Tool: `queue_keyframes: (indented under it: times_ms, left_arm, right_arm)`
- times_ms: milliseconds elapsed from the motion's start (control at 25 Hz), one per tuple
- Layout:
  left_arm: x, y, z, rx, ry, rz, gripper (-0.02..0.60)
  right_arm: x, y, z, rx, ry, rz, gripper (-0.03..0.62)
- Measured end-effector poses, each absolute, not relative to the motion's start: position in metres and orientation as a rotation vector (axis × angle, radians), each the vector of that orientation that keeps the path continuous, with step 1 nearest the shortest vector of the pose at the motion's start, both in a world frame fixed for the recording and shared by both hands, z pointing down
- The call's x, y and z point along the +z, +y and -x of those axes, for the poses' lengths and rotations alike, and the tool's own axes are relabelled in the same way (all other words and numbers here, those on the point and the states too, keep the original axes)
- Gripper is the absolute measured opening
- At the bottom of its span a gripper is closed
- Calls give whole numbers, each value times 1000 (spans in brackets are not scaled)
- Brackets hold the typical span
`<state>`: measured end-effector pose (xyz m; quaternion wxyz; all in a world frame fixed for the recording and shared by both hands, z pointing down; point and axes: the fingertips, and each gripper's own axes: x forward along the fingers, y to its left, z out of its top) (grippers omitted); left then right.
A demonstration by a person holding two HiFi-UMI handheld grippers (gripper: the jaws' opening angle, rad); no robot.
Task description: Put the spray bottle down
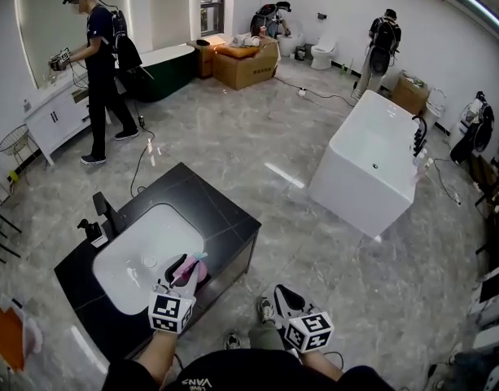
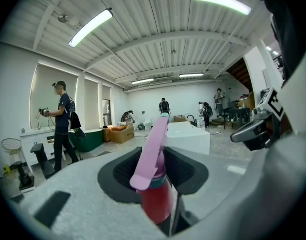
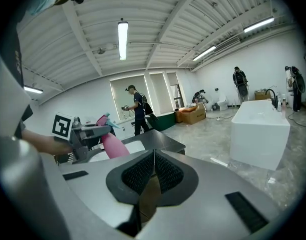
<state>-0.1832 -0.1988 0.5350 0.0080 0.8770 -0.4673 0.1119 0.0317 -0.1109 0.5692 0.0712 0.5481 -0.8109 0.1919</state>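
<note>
So from the head view, the left tongs [image 1: 181, 274] are clamped on the pink spray bottle [image 1: 190, 271], which sits over the near side of the black worktop [image 1: 225, 218], right at the edge of the white sink basin [image 1: 139, 255]. From up there I can't tell if the bottle's base touches anything. The right tongs [image 1: 282, 294] hang off to the side, past the worktop's corner and over the grey floor [image 1: 257, 137]. This is also the only view that lays out the whole room: a black faucet [image 1: 107, 210] on the far side of the basin, a white bathtub [image 1: 371, 161] well apart on the right, a person [image 1: 98, 72] standing at a white cabinet top left, and a cardboard box [image 1: 245, 63] at the back. The left gripper view gives the close-up the head view can't. The bottle stands upright between the two dark pads, which press on its reddish body just below the teal collar, and the long pink trigger head sticks up and forward. The right tongs' marker cube peeks in at the right edge. The right gripper view settles the other one: its pads are pressed together with nothing between them. It also shows the bottle side-on at the left, held in the left tongs above the basin end of the worktop, with its bottom hidden behind the gripper's own body.
</note>
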Motion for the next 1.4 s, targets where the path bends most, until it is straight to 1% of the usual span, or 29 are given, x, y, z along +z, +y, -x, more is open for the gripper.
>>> queue_keyframes:
  times_ms: [360,800,1400]
  left_arm:
    - [542,-280,162,360,-1535,-2710,133]
    - [559,-385,146,359,-1666,-2564,133]
    - [570,-475,169,374,-1841,-2316,133]
  right_arm:
    - [569,-176,-51,580,-2476,-1550,3]
    - [569,-255,-102,571,-2508,-1466,3]
    - [580,-312,-152,591,-2523,-1419,3]
